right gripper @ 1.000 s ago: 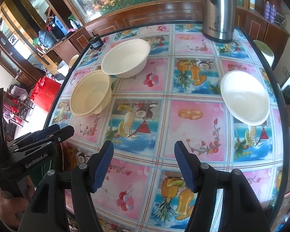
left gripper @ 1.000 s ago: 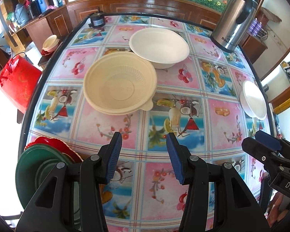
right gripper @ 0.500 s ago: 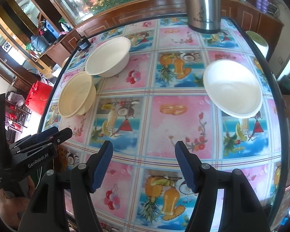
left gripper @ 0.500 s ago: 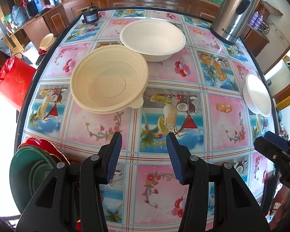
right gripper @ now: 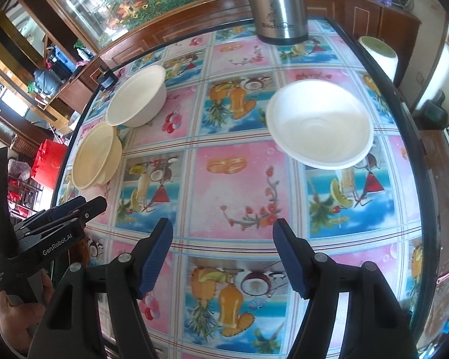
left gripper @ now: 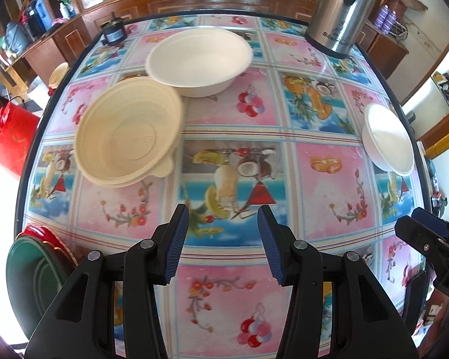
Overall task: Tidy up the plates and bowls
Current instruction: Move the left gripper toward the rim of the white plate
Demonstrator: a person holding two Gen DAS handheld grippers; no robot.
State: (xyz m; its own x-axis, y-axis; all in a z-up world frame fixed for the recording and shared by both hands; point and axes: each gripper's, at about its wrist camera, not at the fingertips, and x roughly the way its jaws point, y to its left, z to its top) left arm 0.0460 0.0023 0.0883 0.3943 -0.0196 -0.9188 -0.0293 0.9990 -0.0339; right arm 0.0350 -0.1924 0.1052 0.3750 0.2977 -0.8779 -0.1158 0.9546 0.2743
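Both grippers, left (left gripper: 223, 239) and right (right gripper: 223, 249), hang released and empty; the thin white bowl (right gripper: 318, 127) far right could skid off the table edge (right gripper: 416, 137) if nudged.

Black gripper (left gripper: 223, 233), ribbed blue pads (left gripper: 176, 242)

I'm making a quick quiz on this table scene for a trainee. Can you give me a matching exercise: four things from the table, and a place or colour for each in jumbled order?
Things:
1. ribbed bowl
2. steel flask
3. green plate
4. lone white bowl

Descriptions:
A. at the table's near left edge, on a red plate
B. cream-coloured, beside another bowl
C. stands upright at the far edge
D. by itself on the right side

Pairs: 1-B, 2-C, 3-A, 4-D
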